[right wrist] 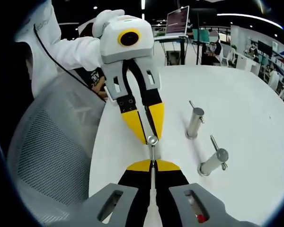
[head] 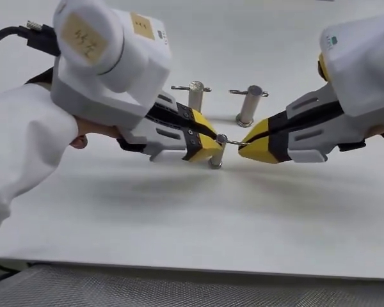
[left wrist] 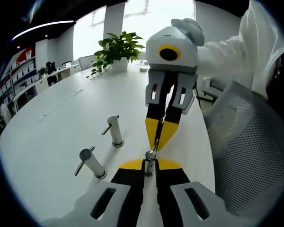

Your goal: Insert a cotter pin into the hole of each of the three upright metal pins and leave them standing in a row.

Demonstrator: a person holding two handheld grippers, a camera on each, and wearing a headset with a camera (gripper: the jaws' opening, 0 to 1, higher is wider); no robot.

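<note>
Cotter pin (right wrist: pixel 152 153): horizontal, tip at metal pin (head: pixel 216 158) hole, right side.
Right gripper (head: pixel 244 146): grasping it.
Left gripper (head: pixel 211 146): clamping that pin.

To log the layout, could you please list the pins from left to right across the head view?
In order: rear-left metal pin → front metal pin → loose cotter pin → rear-right metal pin.

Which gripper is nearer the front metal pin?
Left. The left gripper has its jaws clamped on the front metal pin; the right gripper sits apart, holding the cotter pin toward it.
</note>
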